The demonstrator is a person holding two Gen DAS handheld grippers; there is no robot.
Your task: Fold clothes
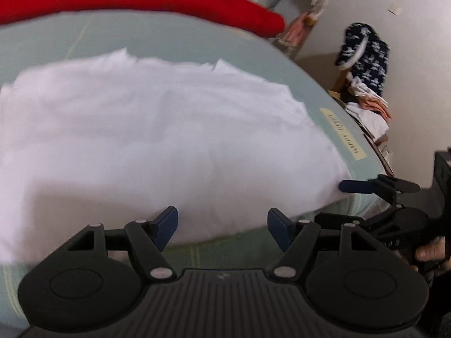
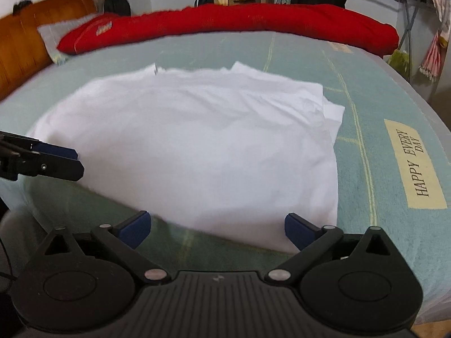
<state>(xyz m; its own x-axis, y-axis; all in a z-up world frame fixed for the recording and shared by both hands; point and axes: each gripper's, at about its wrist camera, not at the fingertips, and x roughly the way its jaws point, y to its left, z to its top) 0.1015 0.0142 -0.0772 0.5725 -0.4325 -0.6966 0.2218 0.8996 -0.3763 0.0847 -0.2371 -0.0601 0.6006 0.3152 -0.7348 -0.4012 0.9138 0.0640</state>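
Both claws gape empty over white garment (image 2: 197, 140); pale-green bed (image 2: 380, 107), red blanket (image 2: 239, 19) behind.

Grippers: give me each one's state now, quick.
Left gripper: open, holding nothing, at the near edge of the white garment.
Right gripper: open wide, holding nothing, jaws at the garment's near edge.

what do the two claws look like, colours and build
Both match: the left claw and right claw are matte black plastic, with a ribbed centre plate, round discs either side, silver pivot pins on angled linkage bars, and dark blue pads on the fingertips. No cables are clearly visible on them.
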